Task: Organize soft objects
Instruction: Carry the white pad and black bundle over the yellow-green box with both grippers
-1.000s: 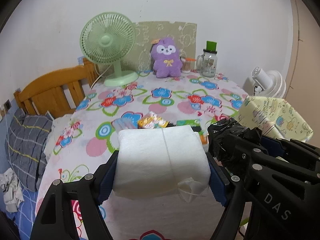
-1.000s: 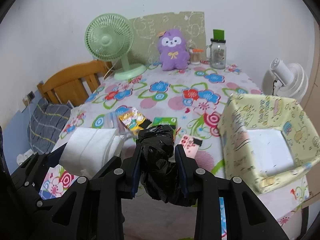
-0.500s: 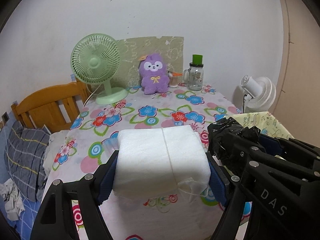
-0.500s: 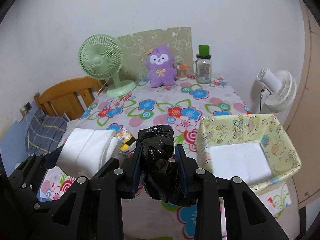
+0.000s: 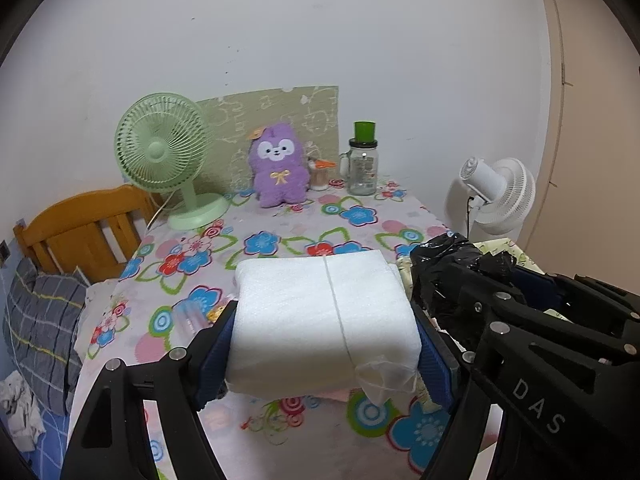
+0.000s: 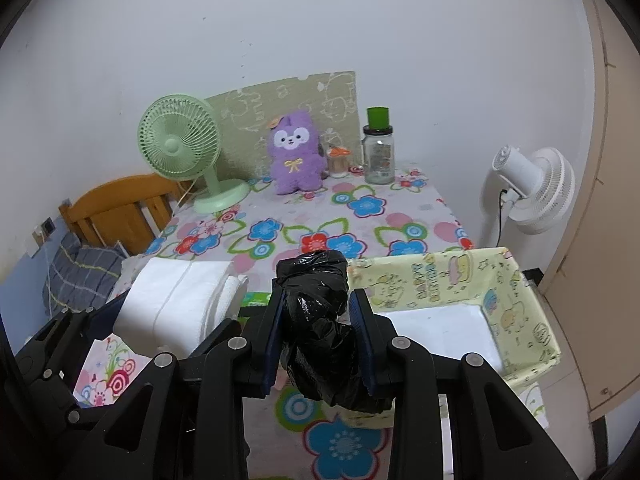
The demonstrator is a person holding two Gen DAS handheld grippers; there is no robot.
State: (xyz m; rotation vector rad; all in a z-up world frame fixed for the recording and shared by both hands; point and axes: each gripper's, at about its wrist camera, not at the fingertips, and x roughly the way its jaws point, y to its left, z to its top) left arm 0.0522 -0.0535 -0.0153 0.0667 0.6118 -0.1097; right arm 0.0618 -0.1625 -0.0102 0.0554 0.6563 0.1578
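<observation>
Both views have pulled back from the tabletop (image 5: 288, 240): left wrist shows the left hand-held gripper (image 5: 324, 332) clamping the white foam bundle (image 5: 316, 320) aloft; right wrist shows the right hand-held gripper (image 6: 320, 320) gripping the black bag wad (image 6: 320, 320) beside the yellow fabric bin (image 6: 516, 300), likely its destination.

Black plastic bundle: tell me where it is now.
The black plastic bundle sits clamped in the right gripper, above the table's near edge, beside the yellow fabric bin.
</observation>
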